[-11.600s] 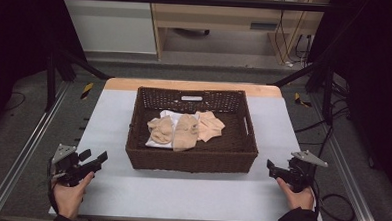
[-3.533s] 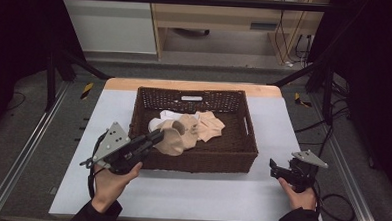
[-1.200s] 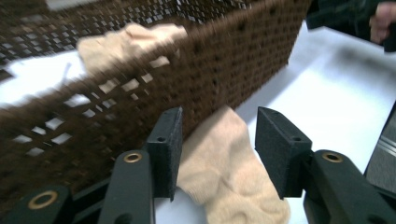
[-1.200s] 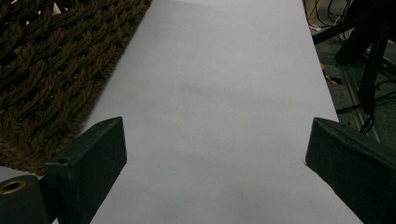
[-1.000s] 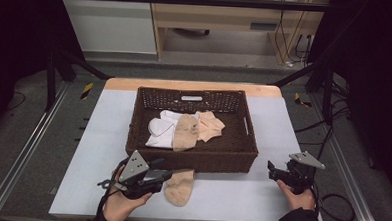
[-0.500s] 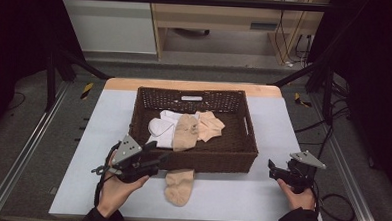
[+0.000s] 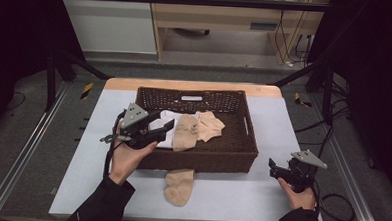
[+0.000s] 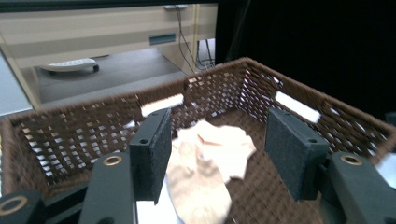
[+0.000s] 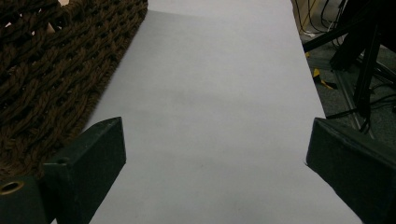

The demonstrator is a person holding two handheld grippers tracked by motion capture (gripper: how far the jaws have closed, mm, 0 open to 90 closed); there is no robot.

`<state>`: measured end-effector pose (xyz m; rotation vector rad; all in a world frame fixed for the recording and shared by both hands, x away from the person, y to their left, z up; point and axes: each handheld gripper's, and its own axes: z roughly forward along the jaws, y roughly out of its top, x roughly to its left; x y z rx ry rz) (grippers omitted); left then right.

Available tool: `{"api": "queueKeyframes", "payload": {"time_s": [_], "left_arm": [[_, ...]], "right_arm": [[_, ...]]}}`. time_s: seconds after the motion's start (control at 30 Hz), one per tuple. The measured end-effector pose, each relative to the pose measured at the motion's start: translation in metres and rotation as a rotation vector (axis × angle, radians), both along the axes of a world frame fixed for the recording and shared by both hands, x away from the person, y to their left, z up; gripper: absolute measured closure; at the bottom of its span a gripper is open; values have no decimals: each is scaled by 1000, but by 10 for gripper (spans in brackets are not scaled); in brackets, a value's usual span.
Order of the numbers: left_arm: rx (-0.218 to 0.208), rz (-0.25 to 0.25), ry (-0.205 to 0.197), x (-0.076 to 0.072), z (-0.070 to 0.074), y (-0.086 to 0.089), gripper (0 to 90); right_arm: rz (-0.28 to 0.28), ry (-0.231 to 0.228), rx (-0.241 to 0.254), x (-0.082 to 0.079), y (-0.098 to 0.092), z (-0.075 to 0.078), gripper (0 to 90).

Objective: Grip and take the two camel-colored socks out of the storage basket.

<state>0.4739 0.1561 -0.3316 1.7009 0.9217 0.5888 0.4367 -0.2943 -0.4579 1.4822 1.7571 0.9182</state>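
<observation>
Left gripper up over the basket's left side, fingers just opening wide, nothing between, lining up another sock. One tan sock already flat on the counter, near the basket. Right gripper parked right, fingers spread, empty.

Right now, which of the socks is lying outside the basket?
The tan sock on the white table, just in front of the basket's near wall. The other tan socks and the white one lie inside the basket.

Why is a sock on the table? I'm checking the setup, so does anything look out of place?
One tan sock lies on the table in front of the basket, apart from the socks inside. Nothing looks damaged.
</observation>
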Motion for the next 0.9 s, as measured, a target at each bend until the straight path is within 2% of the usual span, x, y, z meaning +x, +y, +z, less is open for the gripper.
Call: {"api": "queueKeyframes", "payload": {"time_s": [0.17,0.2,0.33,0.4,0.57,0.73,0.77,0.87,0.9], "left_arm": [[10,28,-11,24,7,-9,400],[10,28,-11,24,7,-9,399],[12,48,2,44,4,-18,397],[14,52,4,47,3,-19,398],[47,79,16,67,-9,-26,414],[53,91,30,80,-20,-29,433],[64,92,38,86,-26,-31,435],[75,97,45,91,-32,-33,449],[90,96,55,97,-38,-36,452]], "right_arm": [[0,1,1,0,0,0,51],[0,1,1,0,0,0,51],[-2,-1,2,0,0,0,50],[-3,-3,4,0,-1,0,50],[-4,2,2,1,0,0,51],[-3,2,2,1,0,-1,51],[-3,3,5,1,0,-1,51],[-2,4,4,1,0,-1,51],[-3,5,4,1,0,-1,51]]}}
